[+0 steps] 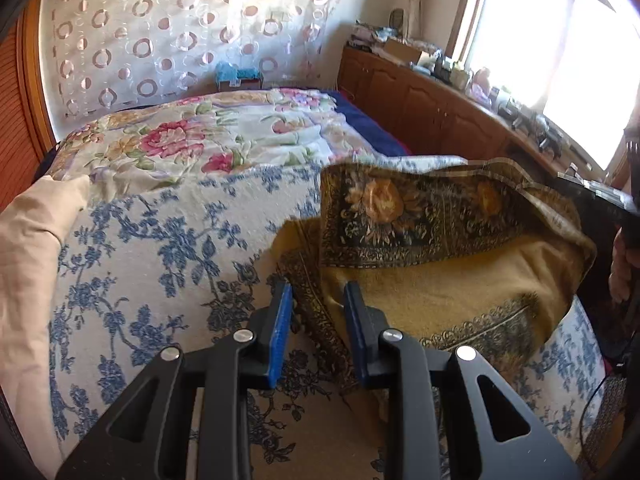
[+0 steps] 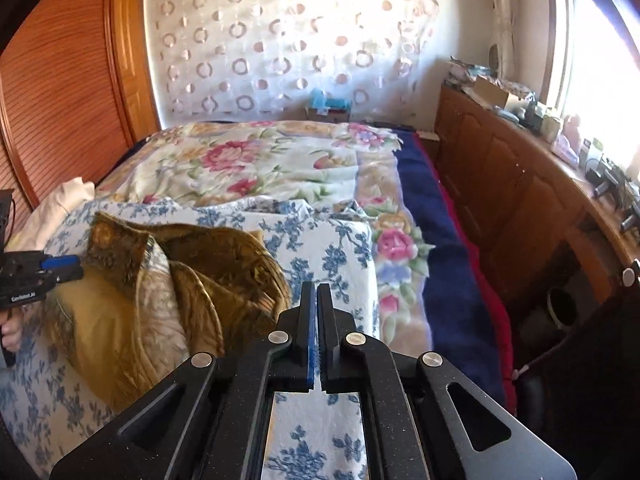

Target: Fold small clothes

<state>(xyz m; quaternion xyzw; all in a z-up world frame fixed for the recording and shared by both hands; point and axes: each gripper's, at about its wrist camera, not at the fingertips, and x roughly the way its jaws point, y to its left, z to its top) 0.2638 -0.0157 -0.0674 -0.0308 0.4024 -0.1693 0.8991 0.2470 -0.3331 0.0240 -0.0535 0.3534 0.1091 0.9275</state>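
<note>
A mustard-yellow cloth with a dark floral border [image 1: 448,240] lies rumpled on the blue-and-white floral bedspread [image 1: 160,240]. My left gripper [image 1: 318,288] is open, its blue-padded fingers straddling the cloth's near left edge. In the right wrist view the same cloth [image 2: 160,280] is heaped at the left, and the left gripper [image 2: 70,266] shows beside its lifted corner. My right gripper [image 2: 319,292] is shut with nothing visible between the pads, over the bedspread [image 2: 328,248] just right of the cloth. In the left wrist view it shows at the cloth's right edge [image 1: 600,204].
A pink floral quilt [image 1: 208,136] and a navy blanket [image 2: 436,232] cover the far bed. A cream pillow [image 1: 32,232] lies left. Wooden cabinets [image 2: 512,184] with clutter run along the right under a bright window. A wooden wardrobe [image 2: 60,92] stands left.
</note>
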